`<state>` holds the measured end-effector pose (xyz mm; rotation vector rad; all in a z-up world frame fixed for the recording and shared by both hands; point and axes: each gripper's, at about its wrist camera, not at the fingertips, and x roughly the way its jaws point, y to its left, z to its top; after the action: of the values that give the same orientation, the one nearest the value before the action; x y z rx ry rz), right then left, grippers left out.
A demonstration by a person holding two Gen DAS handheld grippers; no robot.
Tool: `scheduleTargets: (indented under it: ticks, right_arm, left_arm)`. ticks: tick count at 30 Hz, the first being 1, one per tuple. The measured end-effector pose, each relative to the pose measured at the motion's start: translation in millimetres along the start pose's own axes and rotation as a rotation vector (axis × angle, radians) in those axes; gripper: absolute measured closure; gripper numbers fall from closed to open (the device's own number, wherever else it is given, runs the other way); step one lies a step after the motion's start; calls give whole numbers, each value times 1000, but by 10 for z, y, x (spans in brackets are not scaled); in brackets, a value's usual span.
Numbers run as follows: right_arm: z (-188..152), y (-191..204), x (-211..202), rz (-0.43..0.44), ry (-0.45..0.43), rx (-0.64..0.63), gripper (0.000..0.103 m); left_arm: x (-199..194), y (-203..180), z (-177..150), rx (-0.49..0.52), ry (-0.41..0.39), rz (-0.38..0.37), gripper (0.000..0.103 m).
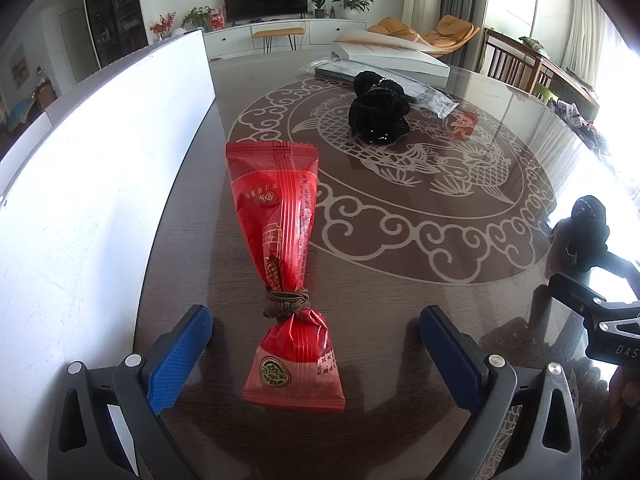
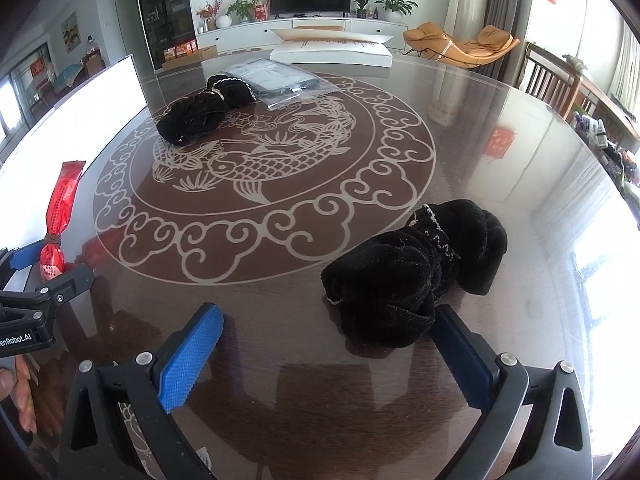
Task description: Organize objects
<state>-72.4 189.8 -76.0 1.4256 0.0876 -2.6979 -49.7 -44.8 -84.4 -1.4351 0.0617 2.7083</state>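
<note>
While both grippers' fingers (image 1: 180, 356) (image 2: 188, 360) gape empty, a red packet (image 1: 280, 240) lies between the left's.

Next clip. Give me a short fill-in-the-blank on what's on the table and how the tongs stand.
1. The snack packet between the left tongs is coloured ____.
2. A brown ____ is tied around its neck.
3. The right tongs stand ____, gripping nothing.
4. The nearest black velvet scrunchie lies on the ____.

Missing words: red; cord; open; table
</note>
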Motion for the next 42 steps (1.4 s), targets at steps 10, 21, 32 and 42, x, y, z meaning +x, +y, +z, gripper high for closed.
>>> scheduleTargets:
  ticks: [10,21,32,42]
  right_arm:
    - [-16,2,-4,-2,-13,3,0]
    - [-17,3,-3,-2,-13,3,0]
    - [-19,4,-2,-2,-14,3,0]
    - [-20,5,0,-3,-14,3,0]
  left_arm:
    - [1,-1,-3,0,0,0,0]
    - [-1,1,-5,0,0,0,0]
    - [1,2,-8,0,0,0,0]
    - [2,3,-8,0,0,1,0]
